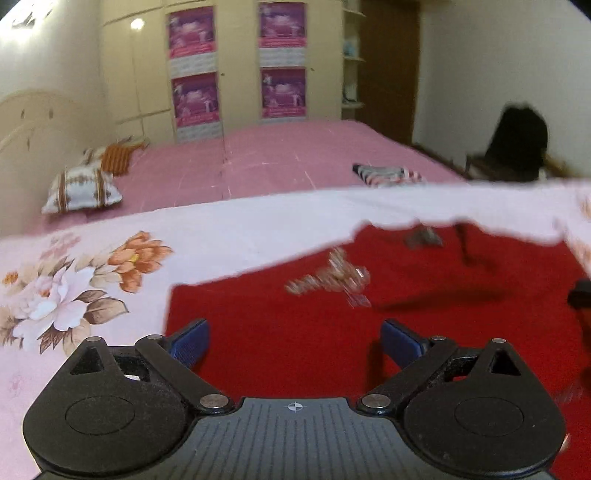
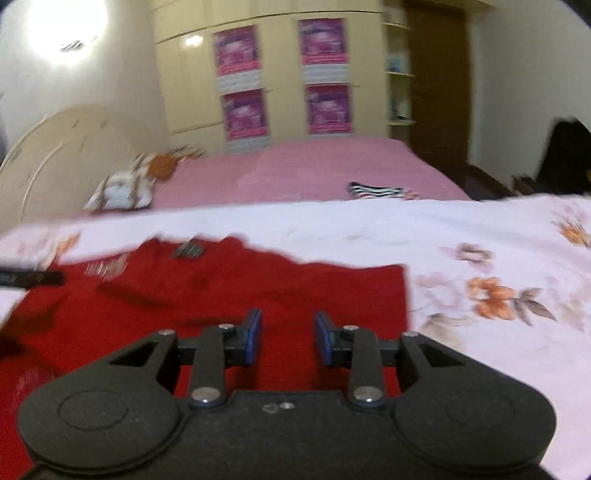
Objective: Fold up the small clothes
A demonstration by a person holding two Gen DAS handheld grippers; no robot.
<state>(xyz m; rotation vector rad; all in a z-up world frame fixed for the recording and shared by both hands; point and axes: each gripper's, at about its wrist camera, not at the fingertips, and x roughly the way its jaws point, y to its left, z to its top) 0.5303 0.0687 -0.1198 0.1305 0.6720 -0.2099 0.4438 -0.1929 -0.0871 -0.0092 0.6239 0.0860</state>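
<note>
A pink bed (image 1: 295,158) fills the room's middle, with a white floral sheet (image 1: 92,273) spread across its near end. Patterned pillows (image 1: 83,186) lie by the cream headboard (image 1: 29,118). Four purple posters (image 1: 192,33) hang on the wardrobe (image 1: 236,74). A brown door (image 1: 388,66) stands to the right.

Bare floral sheet (image 2: 498,258) lies open right of the red garment (image 1: 295,350); far off, pillows (image 1: 81,186) and folded striped clothes (image 1: 386,174) occupy the pink bed (image 1: 277,162).

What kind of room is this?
A bedroom, most likely: a wide bed with a curved headboard, pillows at its head, and a tall wardrobe along the far wall.
</note>
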